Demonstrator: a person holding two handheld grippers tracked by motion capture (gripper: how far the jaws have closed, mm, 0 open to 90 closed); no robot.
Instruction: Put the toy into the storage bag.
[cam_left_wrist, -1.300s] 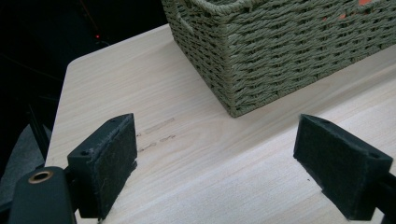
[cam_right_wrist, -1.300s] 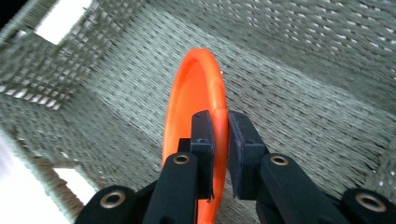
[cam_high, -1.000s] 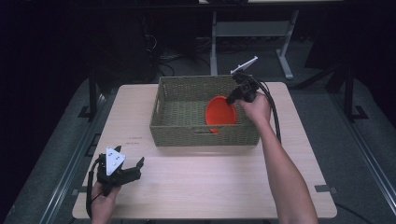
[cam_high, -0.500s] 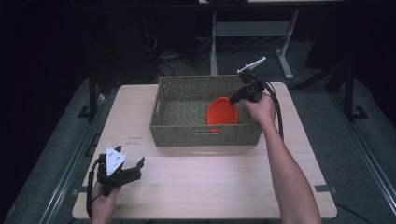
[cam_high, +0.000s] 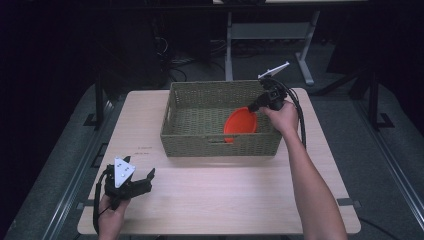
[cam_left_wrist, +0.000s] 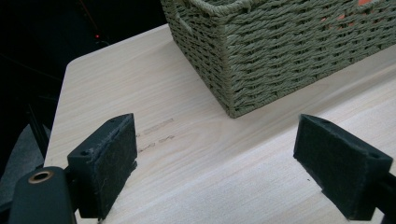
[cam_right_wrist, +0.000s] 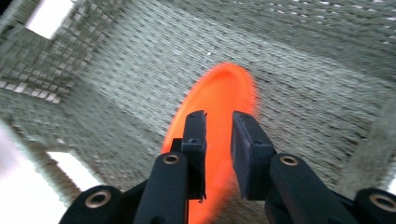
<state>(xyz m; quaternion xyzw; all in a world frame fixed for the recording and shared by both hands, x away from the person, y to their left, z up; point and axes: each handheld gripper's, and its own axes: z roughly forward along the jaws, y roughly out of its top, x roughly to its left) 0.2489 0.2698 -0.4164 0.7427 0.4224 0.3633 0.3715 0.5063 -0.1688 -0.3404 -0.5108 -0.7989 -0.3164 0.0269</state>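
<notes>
The orange plate (cam_right_wrist: 212, 116) is being released into the wicker basket (cam_high: 200, 142): the right gripper (cam_right_wrist: 218, 135) jaws have just been opening around its rim, while the left gripper (cam_left_wrist: 224, 158) is being held open, empty.

Your forearms are bare – no sleeve on either – and each hand carries a black two-jaw tool: the left gripper (cam_high: 146, 181) and the right gripper (cam_high: 252, 106). The left one bears a grey three-cornered plate with small dark dots on top; the right one's plate is grey too, with a thick black cable looping off its body. Up close the jaws are matte black blocks faced with dark felt-like pads (cam_left_wrist: 109, 163) – brass-ringed screw holes sit in the arms behind them.
</notes>
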